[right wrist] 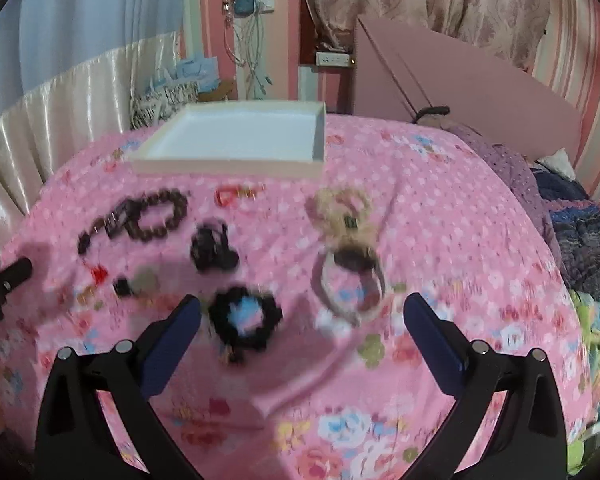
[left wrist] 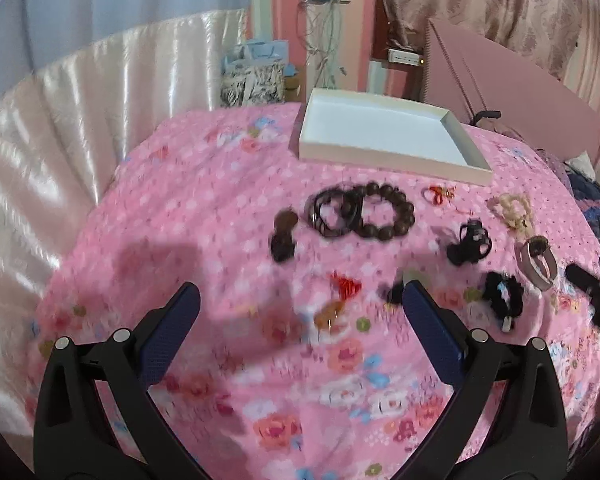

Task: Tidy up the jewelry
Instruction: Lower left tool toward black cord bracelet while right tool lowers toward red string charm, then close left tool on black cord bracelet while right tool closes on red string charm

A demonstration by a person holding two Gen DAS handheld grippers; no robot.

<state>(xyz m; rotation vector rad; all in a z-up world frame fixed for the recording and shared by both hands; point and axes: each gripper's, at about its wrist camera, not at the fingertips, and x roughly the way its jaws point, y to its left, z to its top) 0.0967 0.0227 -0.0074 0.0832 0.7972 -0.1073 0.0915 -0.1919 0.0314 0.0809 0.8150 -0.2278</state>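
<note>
Pink floral bedspread, soft cotton-looking cloth w/ small white blossoms & bigger rose prints, covers the whole work surface. Behind it a glossy cream satin drape, pleated.

Shallow rectangular white tray, stiff card w/ low walls, sits at far edge of the spread; nothing visible inside it.

All jewelry lies loose on the cloth, in front of the tray, none in it. Big round dark-brown wooden bead bracelet, smooth spheres, touching/overlapping a darker thin-band bracelet on its left. Further left, a brown lumpy bead piece, blurred. Mauve rigid bangle-like ring w/ a dark brown patch on top, smooth. Black fuzzy scrunchie, ring shape, just ahead of the right tool. Cream frilly scrunchie, soft ruffled fabric, beyond the bangle. Black clip-like piece, glossy, shape unclear. Red tassel charm w/ an amber bit below it, between the left tool's tips in view. Small red & gold trinket near tray's front wall.

Left gripper: black frame, blue textured pads, jaws spread wide, holding nothing, above the cloth. Right gripper: same build, jaws spread wide, nothing held. Both views motion-blurred.
</note>
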